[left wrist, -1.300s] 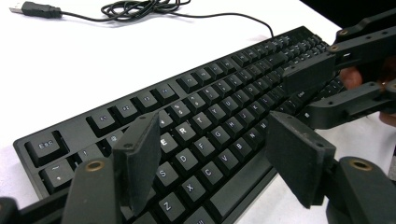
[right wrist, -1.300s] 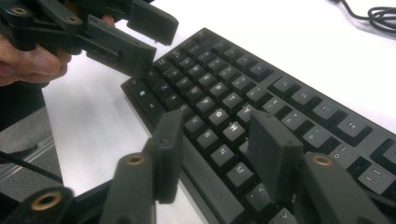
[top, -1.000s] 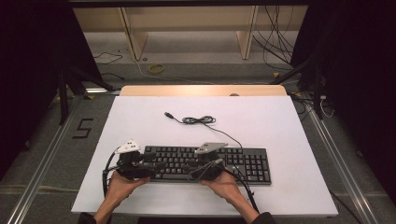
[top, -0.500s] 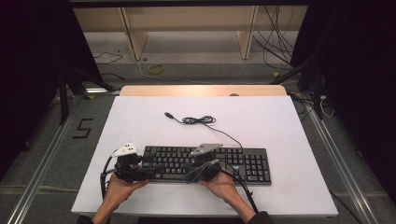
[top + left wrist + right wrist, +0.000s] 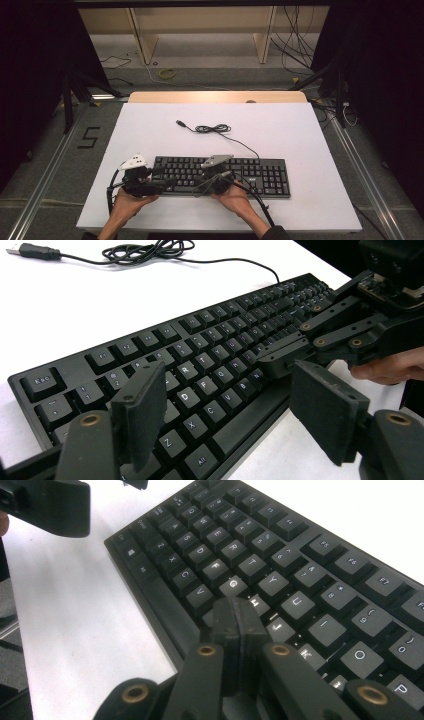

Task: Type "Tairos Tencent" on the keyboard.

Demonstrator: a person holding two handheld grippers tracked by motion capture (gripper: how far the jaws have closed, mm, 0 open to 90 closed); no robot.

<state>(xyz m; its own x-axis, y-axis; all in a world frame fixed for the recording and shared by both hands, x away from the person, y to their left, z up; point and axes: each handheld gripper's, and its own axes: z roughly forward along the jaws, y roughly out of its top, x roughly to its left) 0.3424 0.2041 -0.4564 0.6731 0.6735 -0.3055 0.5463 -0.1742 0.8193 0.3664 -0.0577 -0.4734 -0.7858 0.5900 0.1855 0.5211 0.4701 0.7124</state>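
Observation:
A black keyboard (image 5: 250, 172) lies near the table's front edge, its cable (image 5: 215, 129) coiled behind it with the USB plug (image 5: 35, 251) loose on the white top. My left gripper (image 5: 162, 184) is open over the keyboard's front left corner (image 5: 232, 415). Its jaws have just been opening, and nothing is gripped between the pads (image 5: 142, 410). My right gripper (image 5: 202, 184) is shut, with its joined tips (image 5: 237, 617) down on the middle letter row between G and J. The same gripper (image 5: 280, 360) reaches in from the right in the left gripper view.
The white tabletop (image 5: 300, 130) stretches behind and to the right of the keyboard. A wooden strip (image 5: 215, 96) edges the table's far side, with shelving legs and loose cables (image 5: 167, 74) on the floor beyond. Metal rails (image 5: 45, 180) run along both sides.
The right gripper has shifted slightly left along the keyboard and its jaws have come together. The left hand has stayed in place.

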